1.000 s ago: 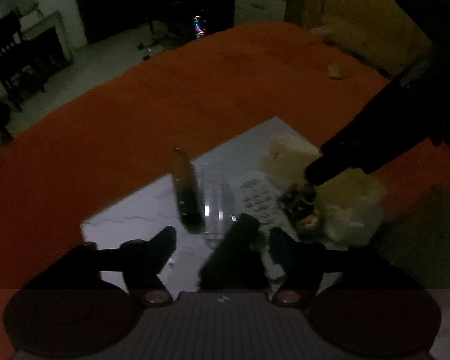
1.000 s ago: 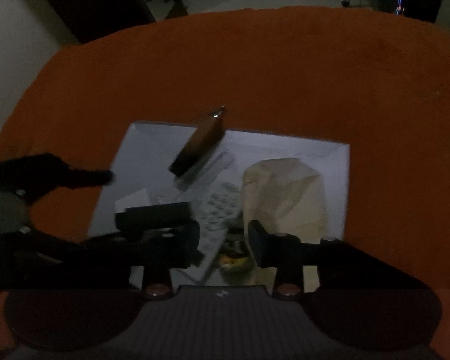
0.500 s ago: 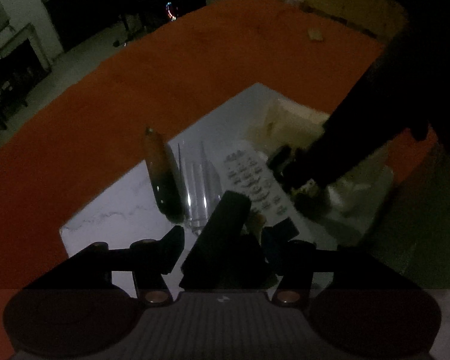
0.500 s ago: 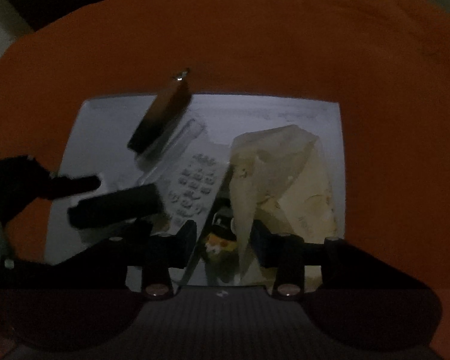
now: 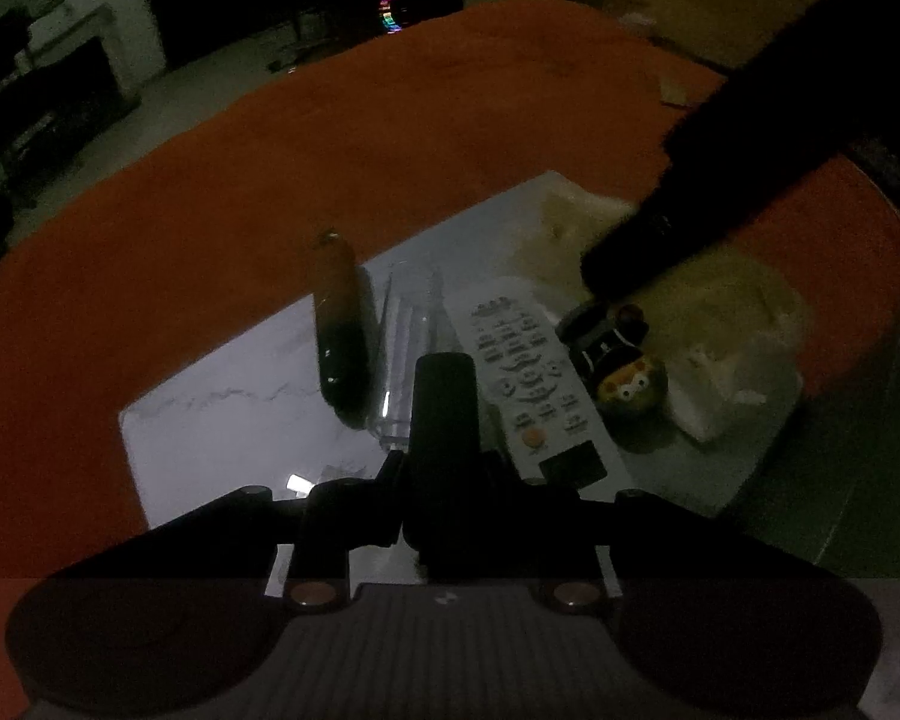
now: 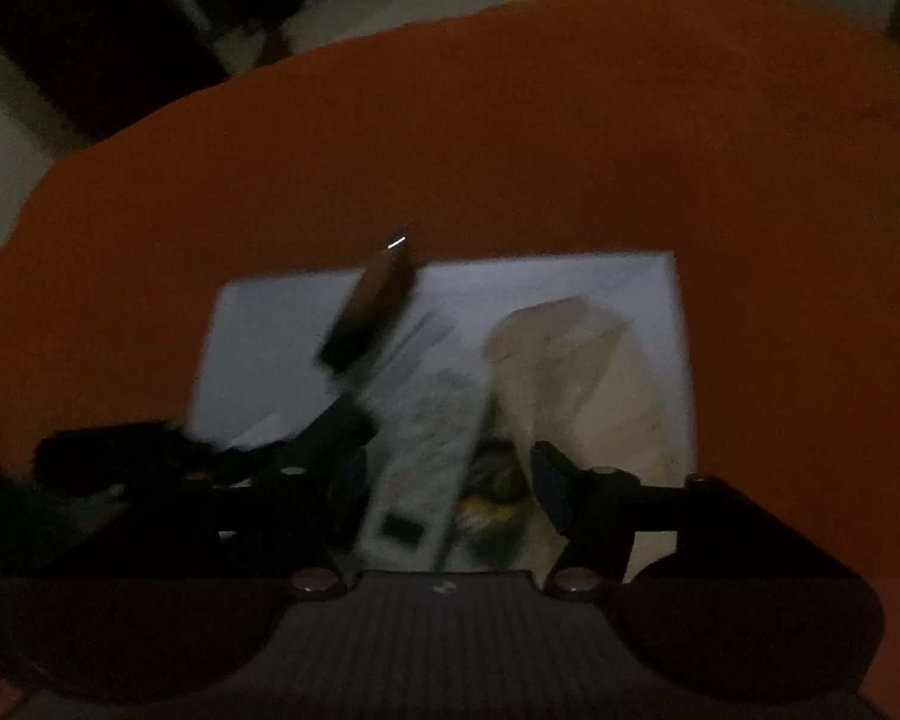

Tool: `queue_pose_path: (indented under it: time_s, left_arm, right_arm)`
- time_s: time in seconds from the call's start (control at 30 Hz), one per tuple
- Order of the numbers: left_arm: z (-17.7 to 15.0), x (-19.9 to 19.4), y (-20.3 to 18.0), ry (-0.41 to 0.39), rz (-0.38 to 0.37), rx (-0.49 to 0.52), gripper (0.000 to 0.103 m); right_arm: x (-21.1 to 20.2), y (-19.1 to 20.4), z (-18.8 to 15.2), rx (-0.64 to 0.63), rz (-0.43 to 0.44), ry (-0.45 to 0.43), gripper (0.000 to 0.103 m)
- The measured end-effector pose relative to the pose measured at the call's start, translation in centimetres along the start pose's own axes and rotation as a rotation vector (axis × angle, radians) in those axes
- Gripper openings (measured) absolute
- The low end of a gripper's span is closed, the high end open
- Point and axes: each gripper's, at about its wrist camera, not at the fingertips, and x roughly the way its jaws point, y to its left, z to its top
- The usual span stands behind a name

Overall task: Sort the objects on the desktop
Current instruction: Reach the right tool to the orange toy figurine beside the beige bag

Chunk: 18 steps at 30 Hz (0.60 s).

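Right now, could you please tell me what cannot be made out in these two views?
- Left wrist view: the left tool is shut on a black bar; darkness hides what the bar is.
- Left wrist view: the right tool's tips, black against the bag.
- Right wrist view: motion blur smears the remote and the toy.

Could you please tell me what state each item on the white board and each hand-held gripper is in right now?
Left hand-held gripper: shut on the black bar.
Black bar: clamped.
Right hand-held gripper: open, jaws just widened, nothing gripped.
White remote: lying flat, buttons up.
Small toy figure: free beside the remote.
Crumpled plastic bag: slumped.
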Motion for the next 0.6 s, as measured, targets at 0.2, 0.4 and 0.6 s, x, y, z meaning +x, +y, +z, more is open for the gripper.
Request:
queue_pose_path:
  time_s: [0.2,0.4,0.6]
  left_arm:
    - [-0.4,-0.7,0.5,0.042,0.068,-0.102,0.021]
    - [-1.4,-0.4,2.0,0.068,0.101,-0.156,0.021]
    - [-0.8,0.1,1.9,0.067,0.118,-0.133,0.048]
  right_arm:
    - [2.7,-0.3,-0.7,-0.004,-0.034,0.09,0.062]
    - [4.0,-2.2,-0.5,0.038,-0.039,0.122,0.06]
    - [5.7,-2.5,0.1,0.047,-0.053,0.159,0.062]
